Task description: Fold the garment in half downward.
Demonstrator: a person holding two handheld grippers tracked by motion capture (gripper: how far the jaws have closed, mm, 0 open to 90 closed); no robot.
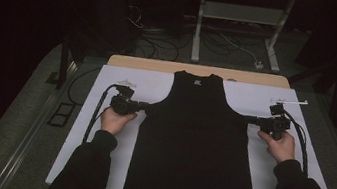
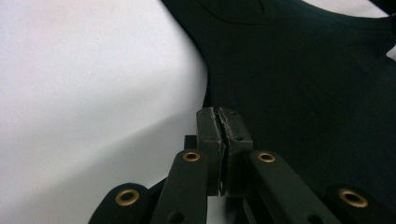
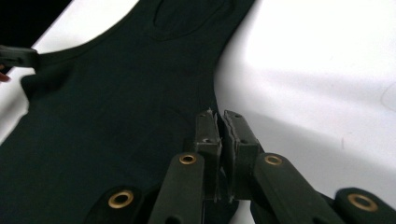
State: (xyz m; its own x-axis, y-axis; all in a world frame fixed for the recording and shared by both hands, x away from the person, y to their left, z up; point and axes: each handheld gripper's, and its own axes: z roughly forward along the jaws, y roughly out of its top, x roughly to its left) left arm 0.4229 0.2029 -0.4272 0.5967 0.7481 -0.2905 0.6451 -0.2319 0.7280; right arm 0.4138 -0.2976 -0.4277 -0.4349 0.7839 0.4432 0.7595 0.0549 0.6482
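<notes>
white sheet [image 1: 99, 140] on table | wooden board [image 1: 160, 65] | floor cables [image 1: 164, 43]

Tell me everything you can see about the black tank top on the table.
The black tank top is sleeveless, of soft matte knit, with a small label inside the neckline. It lies flat, face up on the white sheet, neck pointing away from the person. The left hand-held gripper and right hand-held gripper each pinch its side edge just below an armhole.

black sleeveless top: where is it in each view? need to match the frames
High view: the black sleeveless fabric top lies flat at centre on the white table cover, neck away from the person.
Left gripper view: upper right, its edge at the shut jaws.
Right gripper view: left and centre, its edge at the shut jaws.
Shared landmark: the white table cover.
</notes>
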